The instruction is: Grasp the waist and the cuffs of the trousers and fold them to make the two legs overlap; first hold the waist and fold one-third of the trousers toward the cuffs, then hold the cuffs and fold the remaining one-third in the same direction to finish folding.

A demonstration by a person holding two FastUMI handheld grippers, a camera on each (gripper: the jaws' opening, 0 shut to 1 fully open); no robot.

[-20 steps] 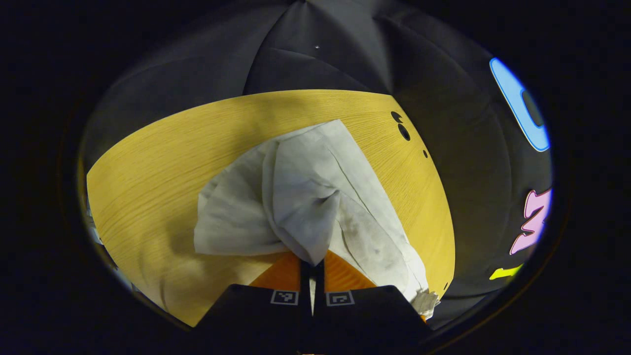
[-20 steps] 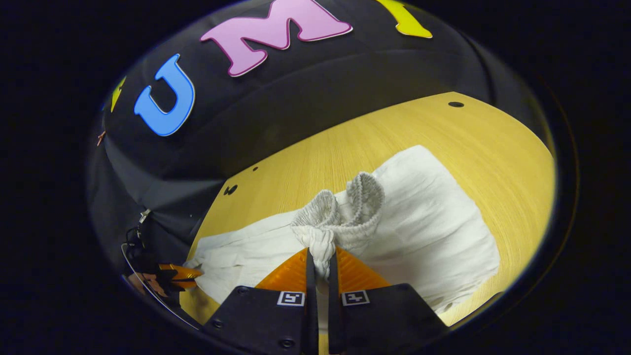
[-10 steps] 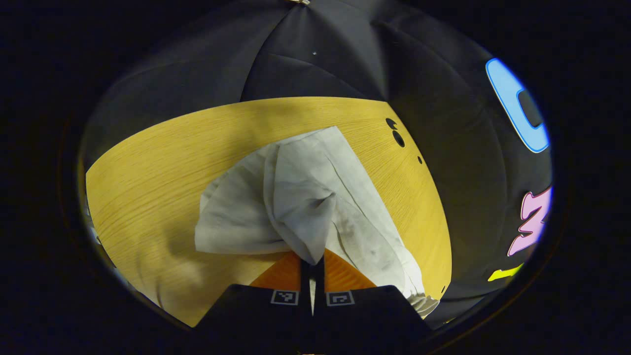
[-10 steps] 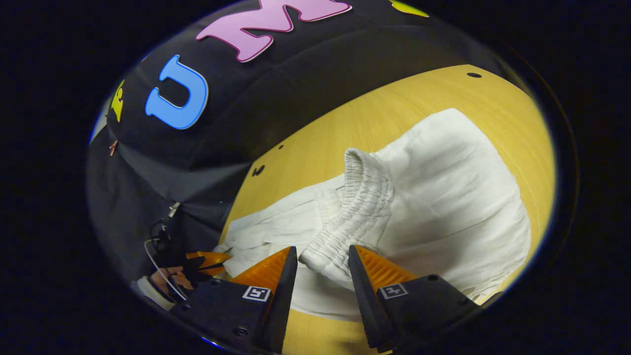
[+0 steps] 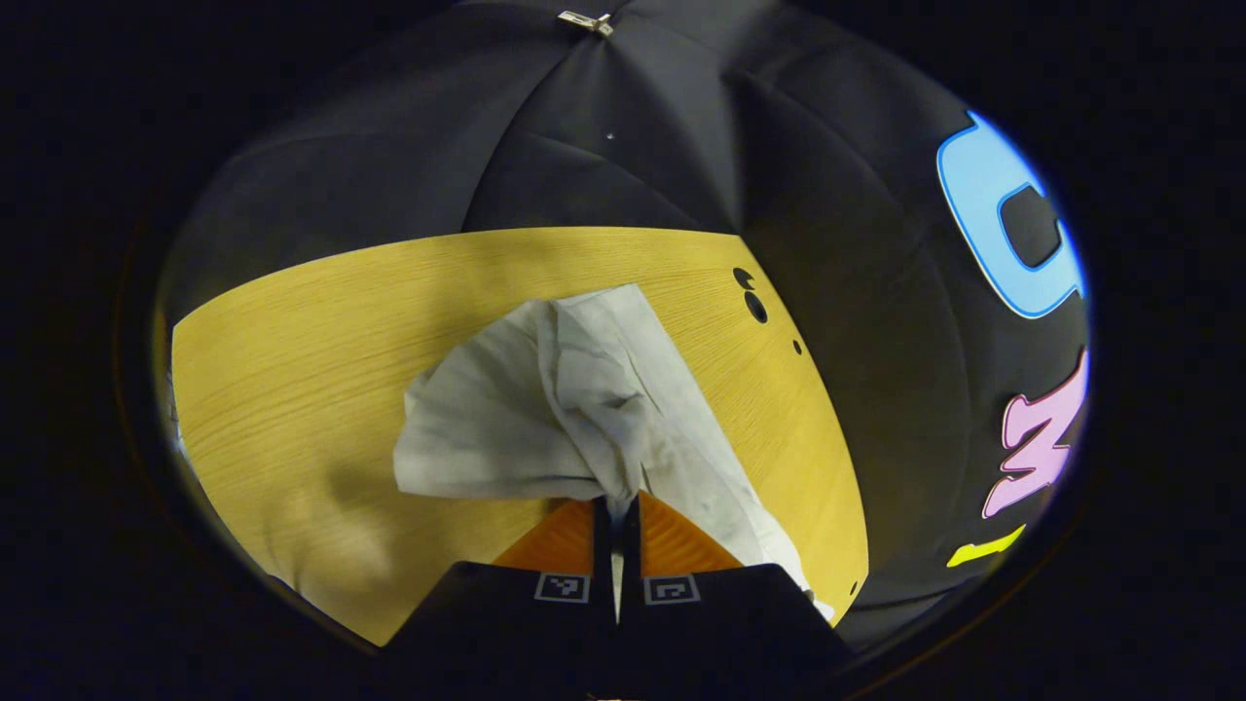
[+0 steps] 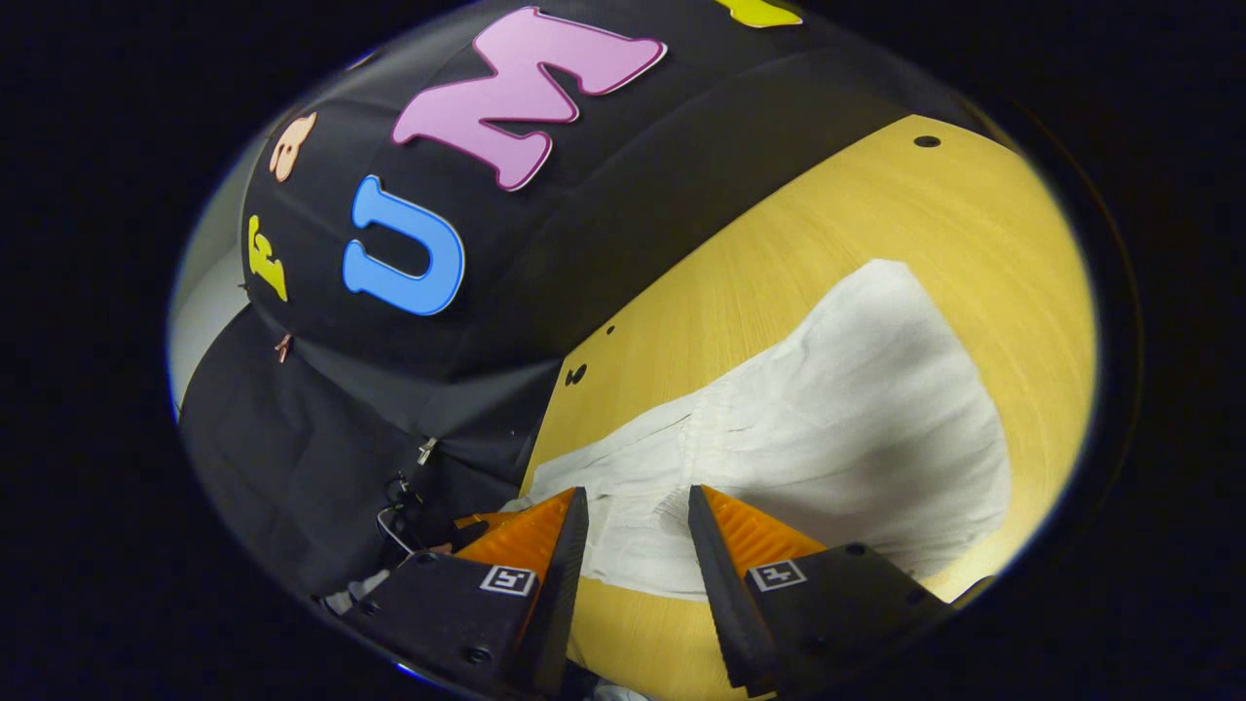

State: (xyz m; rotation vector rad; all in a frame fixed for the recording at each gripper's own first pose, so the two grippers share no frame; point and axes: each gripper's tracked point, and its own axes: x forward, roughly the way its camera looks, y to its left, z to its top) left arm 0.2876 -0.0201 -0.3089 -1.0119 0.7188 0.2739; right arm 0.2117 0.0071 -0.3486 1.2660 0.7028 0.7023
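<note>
**Two grippers, one pinching cloth, one standing apart**

Two views tell me where the white trousers (image 5: 584,409) sit against each set of fingers. In the left gripper view my left gripper (image 5: 617,508) has its fingers pressed together on a bunched peak of the fabric; the cloth rises from the pinch, then fans out ahead and to the left over the yellow wooden table (image 5: 292,370). A long strip of the same garment runs back along the right side of the fingers toward the table's near edge. Small dark holes (image 5: 751,300) mark the tabletop just beyond the far end of the cloth.

In the right gripper view my right gripper (image 6: 633,516) has its fingers spread wide, with nothing between them pressed or touched. The trousers lie flat on the table under and ahead of the gap, a gathered, puckered part of the fabric showing just beyond the fingertips and a broad smooth panel stretching away to the right. I cannot tell whether the fingers hover just above the cloth or brush it. Bare table shows in the gap nearer the camera, below the cloth's edge.
</note>
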